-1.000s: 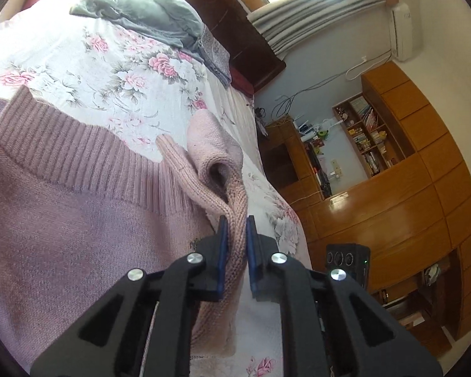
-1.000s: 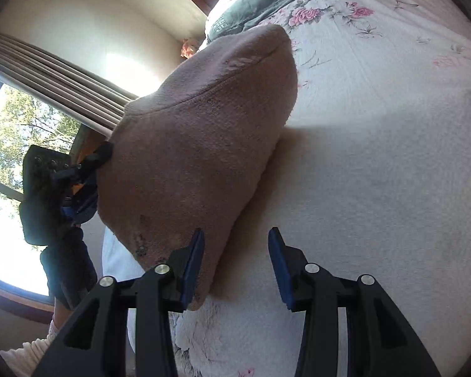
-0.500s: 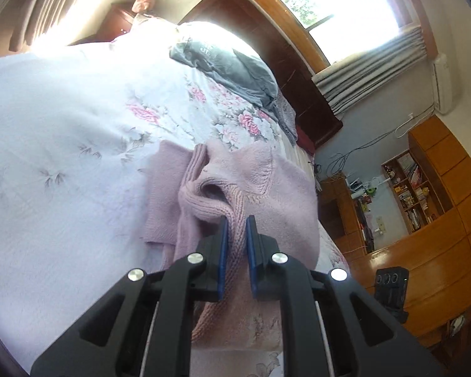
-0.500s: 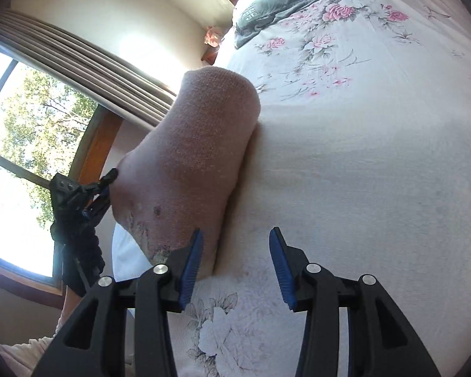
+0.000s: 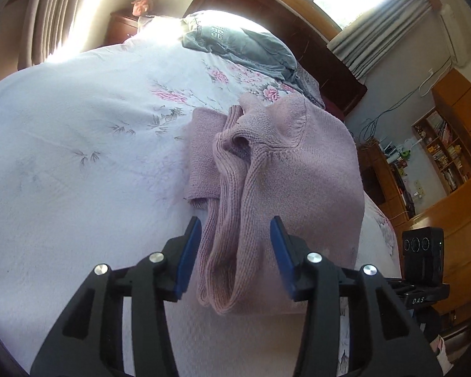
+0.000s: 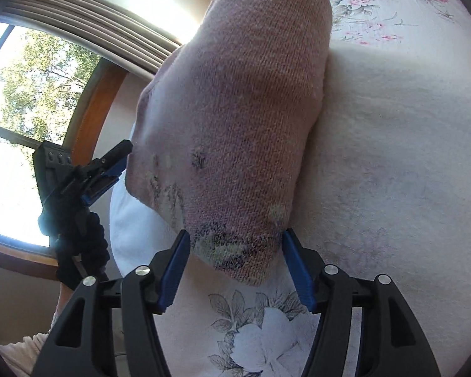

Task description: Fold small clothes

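Lying folded on the flowery bed cover (image 5: 78,132), the pink sweater (image 5: 298,169) sits near the bed's edge. The left gripper (image 5: 235,245) has its jaws wide apart, one on each side of a hanging sleeve (image 5: 226,251), not pinching it. The right gripper (image 6: 235,264) is wide apart too, around the sweater's near corner, low over the bed.

The right gripper (image 6: 235,259) stands open around a corner of the folded pink sweater (image 6: 245,100) on the floral bedspread (image 6: 392,157); the left gripper (image 6: 110,169) hovers beside the window (image 6: 22,100).
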Available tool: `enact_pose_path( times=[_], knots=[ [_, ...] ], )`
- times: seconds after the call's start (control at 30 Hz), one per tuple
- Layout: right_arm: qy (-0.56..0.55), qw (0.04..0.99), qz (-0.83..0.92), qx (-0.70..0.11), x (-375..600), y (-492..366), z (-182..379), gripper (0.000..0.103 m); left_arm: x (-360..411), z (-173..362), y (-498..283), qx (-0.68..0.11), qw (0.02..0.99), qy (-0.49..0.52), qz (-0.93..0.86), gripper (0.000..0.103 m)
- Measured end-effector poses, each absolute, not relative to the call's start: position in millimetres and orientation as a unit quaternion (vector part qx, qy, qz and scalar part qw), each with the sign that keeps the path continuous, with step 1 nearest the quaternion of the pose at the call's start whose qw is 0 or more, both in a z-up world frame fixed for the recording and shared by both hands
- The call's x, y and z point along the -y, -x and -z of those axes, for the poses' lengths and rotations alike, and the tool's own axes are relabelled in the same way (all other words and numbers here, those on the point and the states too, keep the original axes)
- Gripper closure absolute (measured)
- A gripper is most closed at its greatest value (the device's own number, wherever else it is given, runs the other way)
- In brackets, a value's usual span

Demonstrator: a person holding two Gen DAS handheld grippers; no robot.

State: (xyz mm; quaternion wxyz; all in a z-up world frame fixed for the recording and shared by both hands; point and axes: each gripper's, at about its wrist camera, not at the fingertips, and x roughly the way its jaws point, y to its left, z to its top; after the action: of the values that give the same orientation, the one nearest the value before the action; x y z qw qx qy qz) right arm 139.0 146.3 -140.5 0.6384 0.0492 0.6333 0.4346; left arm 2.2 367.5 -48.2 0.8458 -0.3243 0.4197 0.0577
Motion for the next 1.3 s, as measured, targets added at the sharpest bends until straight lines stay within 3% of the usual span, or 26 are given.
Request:
enact_pose_path(
  times=[0.03, 0.1, 0.13, 0.17, 0.23, 0.4, 0.53, 0.67, 1.03, 1.1, 1.13, 1.17, 1.3],
  knots=[
    [-0.050, 0.637, -0.433, -0.636, -146.4, -138.4, 143.6, 0.060, -363.1, 49.8, -0.5, -0.426, 0.846, 0.318, -0.055, 0.057],
    [-0.050, 0.642, -0.429, -0.634, -144.7, -137.2, 144.2, 0.077, -354.2, 54.7, 1.8, -0.439, 0.846, 0.298, -0.059, 0.065],
    [-0.051, 0.643, -0.430, -0.632, -143.0, -137.2, 142.8, 0.078, -349.9, 58.7, 2.1, -0.446, 0.846, 0.287, -0.060, 0.078],
    [-0.050, 0.643, -0.429, -0.632, -141.7, -136.4, 141.7, 0.080, -346.5, 63.1, 2.5, -0.455, 0.844, 0.278, -0.066, 0.083],
    [-0.032, 0.646, -0.415, -0.640, -141.4, -137.7, 147.1, 0.081, -343.5, 73.7, 3.7, -0.464, 0.840, 0.272, -0.074, 0.083],
    [-0.008, 0.636, -0.396, -0.662, -143.7, -137.7, 162.7, 0.079, -345.7, 84.0, 6.7, -0.472, 0.832, 0.280, -0.074, 0.082],
    [0.007, 0.648, -0.401, -0.648, -140.6, -146.5, 142.1, 0.056, -359.4, 57.8, 8.9, -0.465, 0.836, 0.279, -0.081, 0.061],
    [-0.019, 0.676, -0.403, -0.617, -128.4, -167.5, 111.7, 0.048, -387.2, 26.3, -7.4, -0.427, 0.855, 0.281, -0.084, 0.045],
    [-0.051, 0.686, -0.400, -0.606, -139.6, -196.0, 97.8, 0.046, -416.3, 44.3, -156.3, -0.478, 0.817, 0.321, -0.020, 0.041],
    [-0.058, 0.686, -0.402, -0.604, -140.0, -198.1, 99.1, 0.046, -411.8, 53.7, -170.2, -0.494, 0.808, 0.320, -0.009, 0.044],
    [-0.060, 0.687, -0.400, -0.604, -141.7, -200.4, 98.4, 0.046, -409.7, 58.4, -175.2, -0.503, 0.803, 0.320, -0.006, 0.058],
    [-0.061, 0.687, -0.399, -0.604, -143.4, -203.5, 98.9, 0.046, -407.6, 61.8, -178.2, -0.510, 0.799, 0.319, -0.007, 0.086],
    [-0.056, 0.689, -0.400, -0.602, -153.2, -211.6, 101.6, 0.046, -419.9, 50.0, -156.3, -0.449, 0.820, 0.353, -0.043, 0.094]
  ],
)
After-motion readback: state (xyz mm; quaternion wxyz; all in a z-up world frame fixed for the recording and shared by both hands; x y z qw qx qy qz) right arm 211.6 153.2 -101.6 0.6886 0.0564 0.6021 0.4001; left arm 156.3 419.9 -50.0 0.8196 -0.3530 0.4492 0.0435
